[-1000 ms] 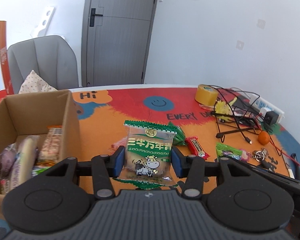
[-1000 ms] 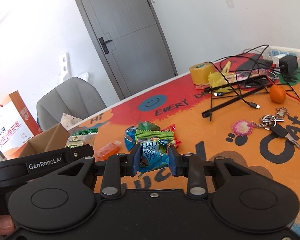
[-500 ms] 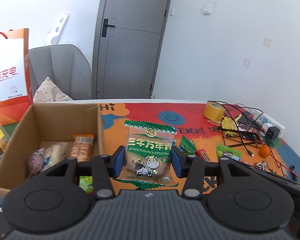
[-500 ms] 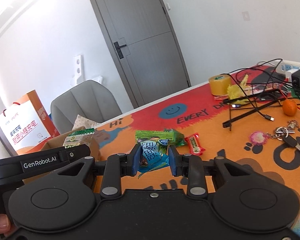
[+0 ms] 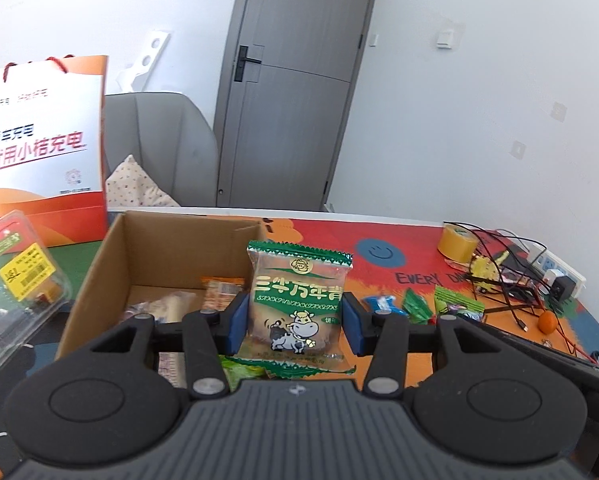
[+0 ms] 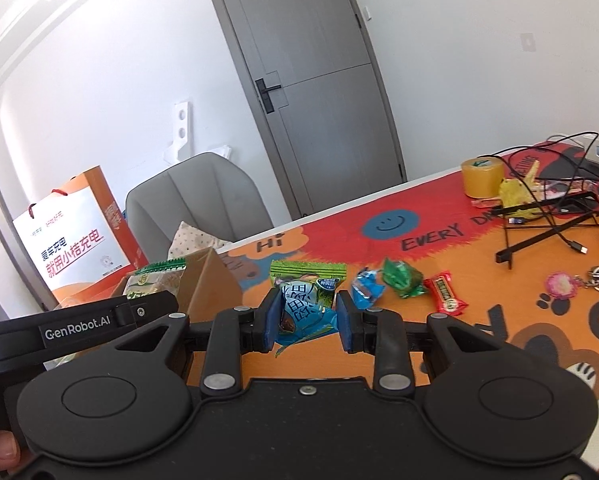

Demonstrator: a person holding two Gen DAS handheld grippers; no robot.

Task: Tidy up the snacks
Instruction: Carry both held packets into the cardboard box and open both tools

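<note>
Cardboard box [image 5: 99, 276] sits at left w/ snacks already on its floor, its opening just ahead of and below the left gripper [image 5: 295, 322], which is clamped on the green cow-print packet [image 5: 297, 304], held upright, long axis vertical. Left hand is nearer the box, so that packet likely drops first. Right gripper [image 6: 307, 320] pinches a blue candy packet [image 6: 301, 308] above the mat, box off to its left. Box's near wall and part of its contents are hidden behind the left gripper body.
</note>
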